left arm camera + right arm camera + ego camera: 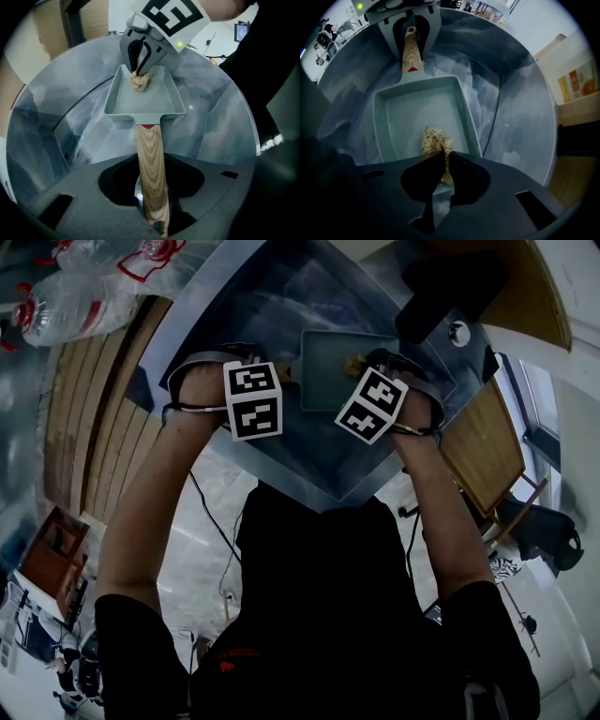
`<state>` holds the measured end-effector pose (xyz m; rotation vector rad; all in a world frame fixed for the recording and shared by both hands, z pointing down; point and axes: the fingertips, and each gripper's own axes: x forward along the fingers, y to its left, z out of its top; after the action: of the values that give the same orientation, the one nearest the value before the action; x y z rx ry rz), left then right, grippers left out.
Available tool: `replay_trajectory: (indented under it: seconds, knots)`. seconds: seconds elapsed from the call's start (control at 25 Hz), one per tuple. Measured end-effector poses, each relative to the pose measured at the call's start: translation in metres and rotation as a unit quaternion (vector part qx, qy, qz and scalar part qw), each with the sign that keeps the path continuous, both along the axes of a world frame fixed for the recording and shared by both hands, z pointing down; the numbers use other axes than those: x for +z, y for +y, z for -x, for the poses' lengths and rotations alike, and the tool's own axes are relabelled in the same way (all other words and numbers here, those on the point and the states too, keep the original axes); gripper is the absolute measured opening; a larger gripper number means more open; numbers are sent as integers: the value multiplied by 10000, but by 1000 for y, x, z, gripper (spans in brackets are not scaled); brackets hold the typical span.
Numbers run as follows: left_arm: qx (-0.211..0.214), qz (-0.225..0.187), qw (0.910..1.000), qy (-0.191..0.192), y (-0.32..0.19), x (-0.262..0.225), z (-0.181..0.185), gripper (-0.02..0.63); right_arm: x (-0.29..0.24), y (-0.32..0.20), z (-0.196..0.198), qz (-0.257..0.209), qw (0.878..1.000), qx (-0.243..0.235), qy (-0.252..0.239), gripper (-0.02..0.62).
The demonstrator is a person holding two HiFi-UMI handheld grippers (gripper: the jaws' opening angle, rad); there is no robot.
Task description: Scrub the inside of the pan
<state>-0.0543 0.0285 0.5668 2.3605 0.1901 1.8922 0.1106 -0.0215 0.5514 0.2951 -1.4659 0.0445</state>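
Between the left tongs [151,199] sits the pan's wooden handle [150,159]. They are closed partway and clamped on its sides, probably to stop the pan [417,110] sliding or tipping in the sink [511,108] while it is rubbed. Just ahead of the right tongs [445,157], the pan's floor lies open, with the handle pointing away towards the left tongs. The right tongs are pinched nearly together on a tan wire scrubber [436,140], which pokes out past their tips over the near end of the pan, well placed for scrubbing. I cannot tell whether the scrubber actually presses on the floor. From above, the marker cubes [253,399] cover both sets of tips. The handle's end is cut off, and no dirt can be made out.
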Motion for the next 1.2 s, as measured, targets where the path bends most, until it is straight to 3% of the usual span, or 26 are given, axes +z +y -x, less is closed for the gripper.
replay_trajectory:
  seconds: [0.32, 0.44, 0.56, 0.64, 0.72, 0.8, 0.88, 1.2]
  knots:
    - [-34, 7, 10000, 0, -1, 1, -1, 158, 0, -2, -9, 67, 9998, 196, -59, 28]
    - [-37, -9, 10000, -17, 0, 1, -1, 158, -9, 5, -2, 232, 9950, 713, -665, 28]
    - [-35, -36, 10000, -37, 0, 1, -1, 158, -23, 15, 21, 554, 9723, 1585, -1623, 28]
    - [-33, -36, 10000, -42, 0, 1, -1, 158, -27, 21, 38, 727, 9616, 1812, -1930, 28]
    - [-40, -23, 10000, -36, 0, 0, -2, 158, -23, 29, 54, 879, 9618, 1712, -1949, 28]
    - [-44, -20, 10000, -33, 0, 0, -2, 158, -16, 36, 64, 903, 9703, 1413, -1745, 28]
    - [-42, -30, 10000, -32, 0, 1, -2, 158, -9, 40, 67, 844, 9782, 1153, -1509, 28]
    - [-55, -42, 10000, -63, -1, 1, -2, 158, 1, 43, 73, 702, 9903, 485, -1096, 21]
